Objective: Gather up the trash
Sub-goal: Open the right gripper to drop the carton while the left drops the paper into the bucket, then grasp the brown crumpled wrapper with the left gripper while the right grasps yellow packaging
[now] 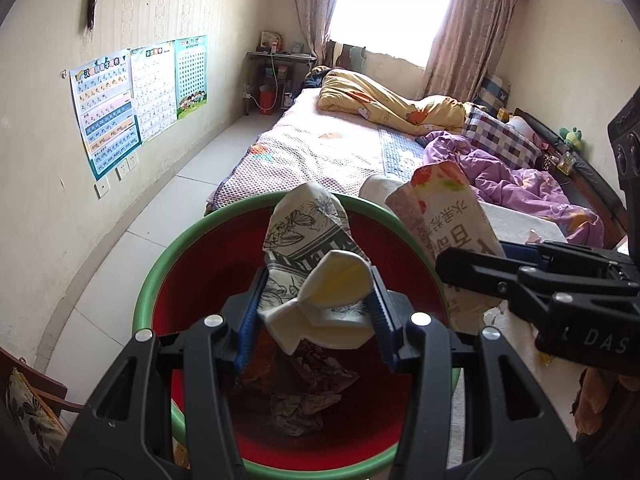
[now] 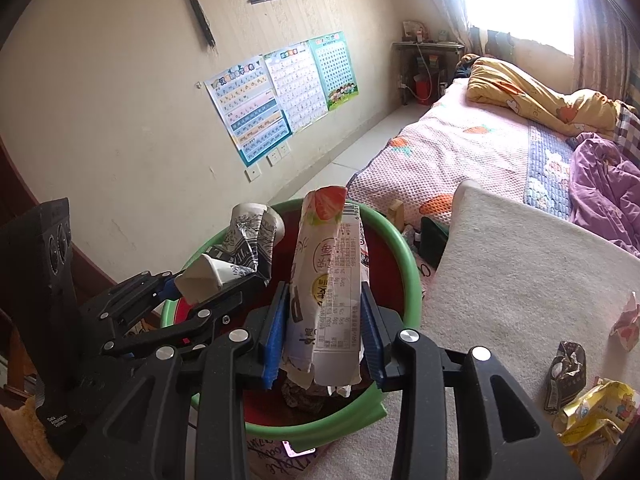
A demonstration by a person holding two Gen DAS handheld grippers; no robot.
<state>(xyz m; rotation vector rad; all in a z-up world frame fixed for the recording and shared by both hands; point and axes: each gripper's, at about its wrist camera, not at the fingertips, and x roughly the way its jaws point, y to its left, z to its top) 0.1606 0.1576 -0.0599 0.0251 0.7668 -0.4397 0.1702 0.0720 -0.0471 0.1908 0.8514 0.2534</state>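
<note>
A red bin with a green rim [image 1: 160,264] [image 2: 404,256] stands below both grippers, with crumpled trash [image 1: 296,396] at its bottom. My left gripper [image 1: 318,280] [image 2: 204,284] is shut on a crushed paper cup [image 1: 304,232] [image 2: 248,236] printed with black line drawings, held over the bin's opening. Beside it on the right, my right gripper [image 2: 324,292] [image 1: 472,256] is shut on a long white snack wrapper [image 2: 324,248] [image 1: 444,208] with a strawberry picture at its top. The wrapper stands upright above the bin's middle.
A white padded surface [image 2: 520,280] lies right of the bin, carrying a dark wrapper [image 2: 566,376], a yellow wrapper [image 2: 600,412] and a pink scrap [image 2: 626,320]. Behind is a bed [image 2: 460,148] with quilts. The postered wall [image 2: 280,96] runs along the left; a chair [image 1: 32,396] stands near left.
</note>
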